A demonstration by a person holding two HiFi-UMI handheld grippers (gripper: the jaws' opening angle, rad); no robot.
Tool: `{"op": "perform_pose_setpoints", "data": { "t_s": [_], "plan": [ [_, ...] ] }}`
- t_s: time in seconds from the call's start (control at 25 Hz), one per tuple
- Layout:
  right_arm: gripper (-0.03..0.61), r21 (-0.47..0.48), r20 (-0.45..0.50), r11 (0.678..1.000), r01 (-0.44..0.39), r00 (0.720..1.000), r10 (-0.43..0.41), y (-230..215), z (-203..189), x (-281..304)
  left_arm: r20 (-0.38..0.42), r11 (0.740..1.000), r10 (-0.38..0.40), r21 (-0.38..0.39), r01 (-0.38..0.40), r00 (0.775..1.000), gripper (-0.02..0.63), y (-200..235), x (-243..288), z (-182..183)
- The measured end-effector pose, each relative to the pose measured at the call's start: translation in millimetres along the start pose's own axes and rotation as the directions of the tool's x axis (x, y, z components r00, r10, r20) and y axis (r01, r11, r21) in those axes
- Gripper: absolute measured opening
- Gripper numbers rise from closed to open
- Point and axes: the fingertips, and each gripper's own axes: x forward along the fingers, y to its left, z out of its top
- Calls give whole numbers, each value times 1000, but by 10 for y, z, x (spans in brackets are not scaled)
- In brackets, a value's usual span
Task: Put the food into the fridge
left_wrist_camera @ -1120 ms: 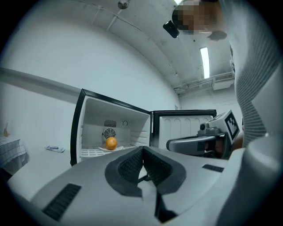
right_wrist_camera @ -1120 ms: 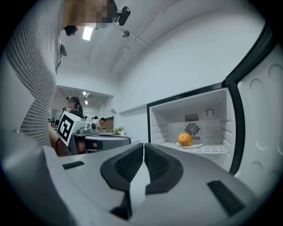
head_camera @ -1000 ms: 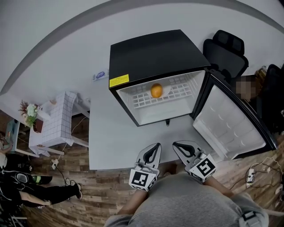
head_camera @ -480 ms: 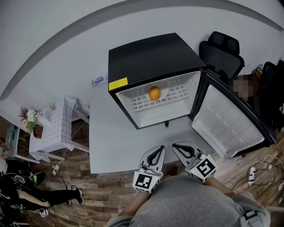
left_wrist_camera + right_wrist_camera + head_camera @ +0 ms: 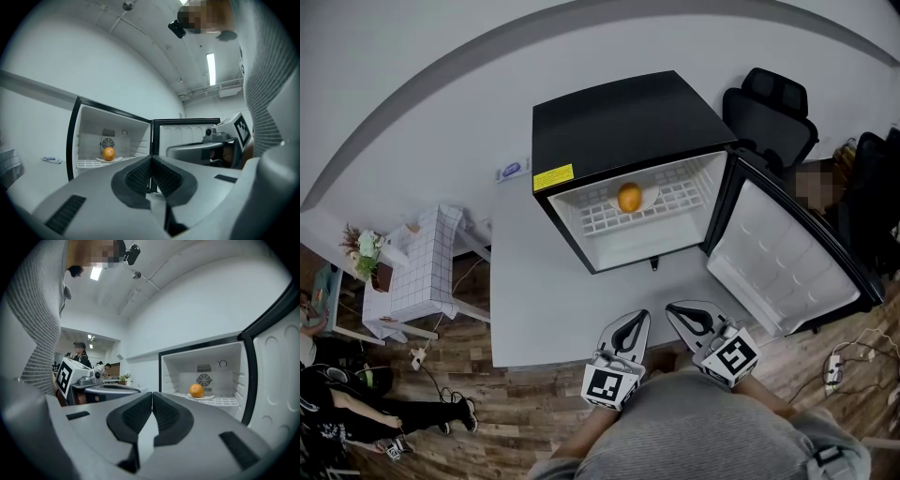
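Observation:
A small black fridge (image 5: 619, 122) stands on the white table (image 5: 544, 300) with its door (image 5: 787, 262) swung open to the right. An orange (image 5: 629, 197) rests on a white plate on the wire shelf inside; the same orange (image 5: 108, 153) shows in the left gripper view and the orange (image 5: 197, 390) in the right gripper view. My left gripper (image 5: 628, 325) and right gripper (image 5: 686, 313) are held close to my body at the table's near edge, both shut with nothing between the jaws, well short of the fridge.
A black office chair (image 5: 769, 112) stands behind the fridge's right side. A small blue-and-white item (image 5: 512, 171) lies on the table left of the fridge. A low table with a checked cloth (image 5: 427, 258) and flowers sits at the left. A person's legs (image 5: 347, 412) show bottom left.
The view has shifted slightly; both grippers stay in the same place near my body, shut. The orange and fridge door have not moved.

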Motion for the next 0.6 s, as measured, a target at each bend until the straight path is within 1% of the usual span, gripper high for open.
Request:
{"op": "perform_pose_setpoints", "data": {
  "t_s": [0.08, 0.2, 0.32, 0.44, 0.6],
  "plan": [
    [12, -6, -3, 1000, -7, 1000, 7, 15, 4, 1, 4, 1000, 5, -3, -5, 1000, 11, 8, -7, 16],
    [12, -9, -2, 1000, -7, 1000, 7, 16, 11, 4, 30, 1000, -3, 7, 3, 1000, 11, -17, 9, 96],
    [12, -7, -11, 1000, -12, 1000, 12, 27, -5, 6, 9, 1000, 0, -2, 0, 1000, 11, -21, 1, 33],
    [12, 0, -11, 1000, -6, 1000, 6, 10, -12, 3, 17, 1000, -6, 6, 6, 1000, 11, -32, 26, 65],
    [12, -2, -16, 1000, -7, 1000, 7, -11, -20, -1, 0, 1000, -3, -1, 3, 1000, 11, -26, 36, 7]
  ]
}}
